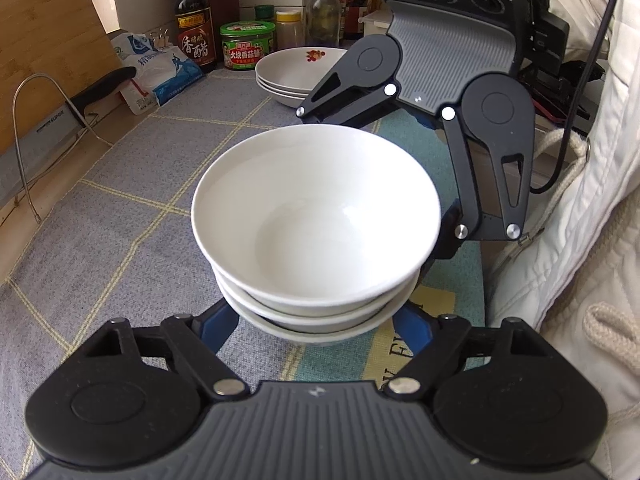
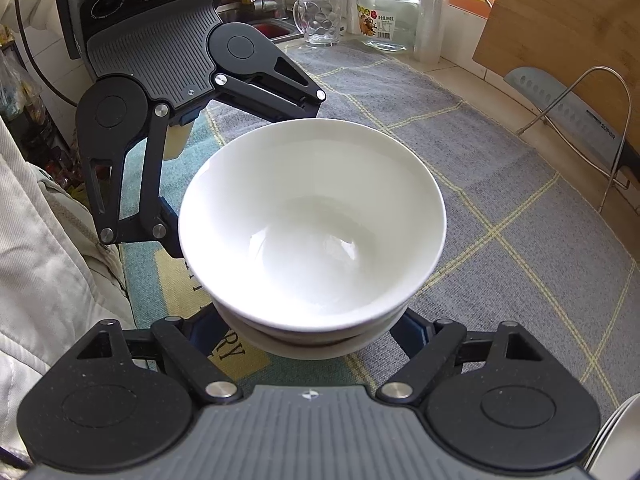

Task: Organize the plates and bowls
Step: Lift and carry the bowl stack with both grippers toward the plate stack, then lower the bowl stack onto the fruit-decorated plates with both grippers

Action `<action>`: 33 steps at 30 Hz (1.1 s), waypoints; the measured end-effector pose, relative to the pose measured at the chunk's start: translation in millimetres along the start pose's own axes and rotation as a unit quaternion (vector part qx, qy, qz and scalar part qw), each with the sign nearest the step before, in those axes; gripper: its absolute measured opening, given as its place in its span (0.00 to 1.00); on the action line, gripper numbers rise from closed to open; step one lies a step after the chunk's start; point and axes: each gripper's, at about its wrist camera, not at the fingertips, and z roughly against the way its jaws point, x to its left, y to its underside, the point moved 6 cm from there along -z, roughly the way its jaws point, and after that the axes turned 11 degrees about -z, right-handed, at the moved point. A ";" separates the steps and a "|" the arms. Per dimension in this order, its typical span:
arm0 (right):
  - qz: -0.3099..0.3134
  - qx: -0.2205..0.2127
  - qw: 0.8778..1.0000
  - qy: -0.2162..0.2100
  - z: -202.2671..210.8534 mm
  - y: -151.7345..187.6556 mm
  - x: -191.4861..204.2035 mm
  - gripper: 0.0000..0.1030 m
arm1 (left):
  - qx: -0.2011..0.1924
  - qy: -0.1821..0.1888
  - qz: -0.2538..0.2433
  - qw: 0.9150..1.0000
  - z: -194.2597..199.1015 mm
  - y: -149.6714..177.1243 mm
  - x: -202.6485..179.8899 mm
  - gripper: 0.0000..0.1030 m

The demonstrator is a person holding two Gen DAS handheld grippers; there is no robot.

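Note:
A stack of three white bowls (image 1: 316, 216) sits on the grey checked mat, also filling the middle of the right wrist view (image 2: 312, 220). My left gripper (image 1: 316, 334) is spread wide around the base of the stack from one side. My right gripper (image 2: 314, 338) is spread wide around the base from the opposite side. Each gripper's blue fingertips are mostly hidden under the bowls, so I cannot see whether they touch. Each gripper shows in the other's view, beyond the stack. A second stack of shallow white plates (image 1: 296, 72) with a red motif stands at the far end.
Sauce bottles (image 1: 194, 16) and jars (image 1: 247, 45) line the back wall. A salt bag (image 1: 160, 68), a wire rack (image 1: 44, 128) with a cleaver (image 2: 568, 104) and a cutting board (image 2: 560, 28) stand along the wall. A glass mug (image 2: 320, 20) and jar (image 2: 386, 12) stand by the sink.

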 end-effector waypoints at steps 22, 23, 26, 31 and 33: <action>0.011 -0.019 0.998 0.067 97.1 39.3 -69.1 0.86 | -0.035 -0.027 -0.054 0.998 -53.8 -109.2 -2.0 0.81; 0.010 -0.020 0.997 0.070 103.8 43.0 -76.9 0.86 | -0.037 -0.028 -0.056 0.997 -58.3 -117.0 -1.8 0.81; 0.010 -0.024 0.996 0.081 120.0 51.7 -96.4 0.86 | -0.043 -0.032 -0.065 0.996 -72.7 -138.9 4.1 0.81; 0.008 -0.027 0.994 0.106 142.6 67.7 -130.4 0.86 | -0.048 -0.033 -0.084 0.995 -101.8 -172.6 13.8 0.81; 0.002 -0.028 0.993 0.113 149.5 74.5 -144.5 0.86 | -0.049 -0.032 -0.090 0.994 -112.3 -182.9 16.7 0.81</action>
